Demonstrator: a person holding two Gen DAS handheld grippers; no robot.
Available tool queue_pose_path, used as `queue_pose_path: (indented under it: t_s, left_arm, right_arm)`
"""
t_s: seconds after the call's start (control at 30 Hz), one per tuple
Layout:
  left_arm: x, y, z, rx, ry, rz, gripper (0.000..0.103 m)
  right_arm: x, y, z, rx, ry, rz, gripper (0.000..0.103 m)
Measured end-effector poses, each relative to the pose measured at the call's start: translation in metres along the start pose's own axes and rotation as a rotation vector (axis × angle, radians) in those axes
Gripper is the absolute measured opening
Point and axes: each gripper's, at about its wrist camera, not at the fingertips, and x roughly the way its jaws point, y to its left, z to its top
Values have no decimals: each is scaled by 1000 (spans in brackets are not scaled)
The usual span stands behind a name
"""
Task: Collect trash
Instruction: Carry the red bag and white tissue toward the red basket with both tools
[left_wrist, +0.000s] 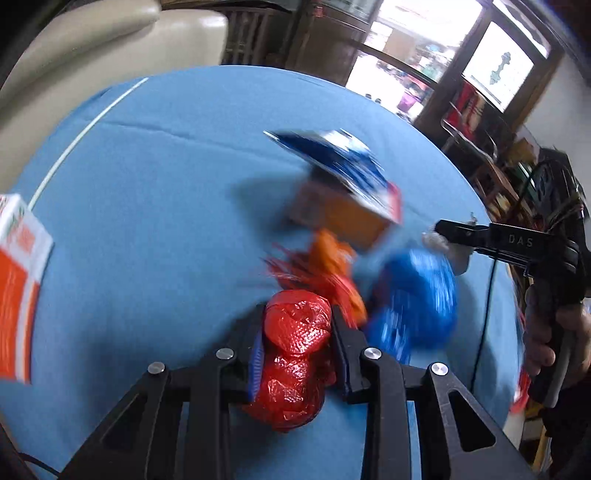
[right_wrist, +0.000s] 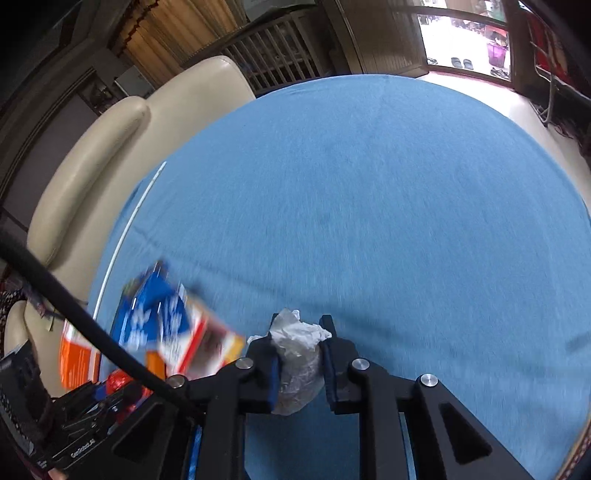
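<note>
My left gripper (left_wrist: 297, 314) is shut on a crumpled red plastic bag (left_wrist: 293, 354) above the blue tablecloth (left_wrist: 147, 221). Just ahead lie an orange wrapper (left_wrist: 332, 266), a crumpled blue bag (left_wrist: 417, 295) and a blue and orange snack box (left_wrist: 347, 192). My right gripper (right_wrist: 301, 321) is shut on a crumpled white paper wad (right_wrist: 297, 354); in the left wrist view it shows at the right (left_wrist: 443, 232) with the wad (left_wrist: 441, 243). The snack box also shows in the right wrist view (right_wrist: 177, 325).
An orange and white carton (left_wrist: 18, 288) stands at the table's left edge, also in the right wrist view (right_wrist: 75, 358). A cream armchair (right_wrist: 110, 155) stands beyond the table. A white line (left_wrist: 81, 136) runs along the cloth. Shelves and windows are at the back right.
</note>
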Motion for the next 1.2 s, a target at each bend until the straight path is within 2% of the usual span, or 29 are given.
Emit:
queue_pose_path:
  t_s: [0.17, 0.4, 0.63, 0.83, 1.2]
  left_arm:
    - [-25, -32, -46, -1, -11, -47, 33]
    - [-75, -60, -90, -14, -119, -75, 33]
    - [-129, -101, -126, 31, -221, 70, 33]
    - [-177, -137, -148, 129, -311, 207, 33]
    - [-216, -172, -168, 213, -396, 348, 33]
  right_arm:
    - [-38, 0, -62, -5, -21, 42, 20]
    - [-109, -10, -130, 13, -119, 75, 20]
    - [-180, -18, -175, -6, -245, 79, 20]
    - [-217, -7, -205, -48, -297, 88, 20]
    - [-261, 7, -237, -98, -381, 107, 20]
